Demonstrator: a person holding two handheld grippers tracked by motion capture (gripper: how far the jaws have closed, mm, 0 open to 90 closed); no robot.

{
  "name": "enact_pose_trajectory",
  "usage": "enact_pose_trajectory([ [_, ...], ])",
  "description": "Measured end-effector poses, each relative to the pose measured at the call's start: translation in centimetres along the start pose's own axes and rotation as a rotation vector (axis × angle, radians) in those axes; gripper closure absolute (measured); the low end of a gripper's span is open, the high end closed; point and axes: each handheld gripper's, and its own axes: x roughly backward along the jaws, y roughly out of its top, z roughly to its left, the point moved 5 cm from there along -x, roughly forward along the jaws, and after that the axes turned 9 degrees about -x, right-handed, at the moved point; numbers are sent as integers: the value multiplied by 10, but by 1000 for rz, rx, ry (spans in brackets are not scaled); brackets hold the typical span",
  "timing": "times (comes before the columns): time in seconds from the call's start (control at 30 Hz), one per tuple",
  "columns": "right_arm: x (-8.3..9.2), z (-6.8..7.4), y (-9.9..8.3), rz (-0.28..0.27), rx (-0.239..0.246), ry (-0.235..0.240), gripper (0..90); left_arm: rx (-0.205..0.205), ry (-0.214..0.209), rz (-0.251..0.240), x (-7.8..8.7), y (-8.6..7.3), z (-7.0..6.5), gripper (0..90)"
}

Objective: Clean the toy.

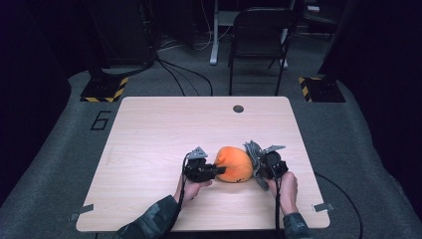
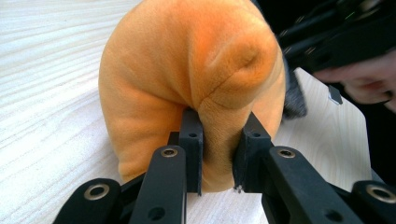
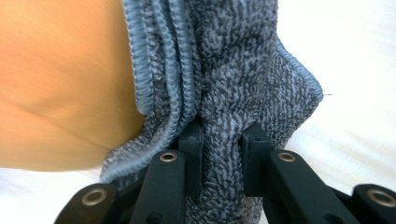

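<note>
With the left gripper (image 2: pixel 218 156) pinching the orange plush (image 2: pixel 187 84) steady, the right gripper (image 3: pixel 223 154), clenched on the grey cloth (image 3: pixel 243 79), looks ready to wipe it next.

The grey cloth (image 3: pixel 243 79) runs off the right gripper view's top edge, hiding the table behind.

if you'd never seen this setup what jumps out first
The bright orange plush toy near the front middle of the pale wooden table, the one vivid thing in a dark room. The left gripper is shut on a fold of it. At the toy's right side, the right gripper pinches a bunched grey cloth with a blue stitched edge, up against the plush.
</note>
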Motion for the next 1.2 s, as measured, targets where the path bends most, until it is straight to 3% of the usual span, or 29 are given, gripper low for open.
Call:
enact_pose_trajectory([
  [0.13,-10,-5,-5,45,-25,-7,751,0,-2,-3,0,0,0,756],
  [0.2,-2,-7,0,19,-40,-14,754,4,-1,-6,0,0,1,755],
  [0.23,5,-8,4,-8,-25,-6,755,5,3,-7,0,0,1,755],
  [0.27,20,-7,11,-66,-33,9,756,6,4,-7,0,0,1,755],
  [0.3,28,-4,14,-87,-40,16,756,6,4,-7,0,0,1,755],
  [0.4,57,14,27,-193,-23,83,756,3,7,-6,0,0,1,755],
  [0.43,74,34,34,-259,10,143,756,1,7,-6,0,0,1,755],
  [0.47,74,34,34,-259,10,143,756,-1,8,-6,0,0,1,755],
  [0.57,83,69,38,-305,93,202,756,-14,9,0,0,0,1,755],
  [0.6,78,88,36,-300,141,222,756,-21,6,8,1,-1,1,756],
  [0.7,66,95,32,-265,175,199,757,-5,16,-4,0,0,1,756],
  [0.77,57,93,30,-257,184,167,759,-7,15,1,0,-1,2,756],
  [0.83,57,88,30,-245,188,168,759,-4,16,-1,-1,0,2,756],
  [0.93,56,81,28,-226,185,130,759,-8,12,3,-1,-1,2,756],
  [1.1,52,62,23,-196,145,111,759,-4,13,4,-1,-1,1,756],
  [1.13,50,55,22,-186,132,86,759,-6,12,2,-1,0,1,756],
  [1.2,49,53,21,-184,126,77,759,-6,9,1,-1,-1,1,756],
])
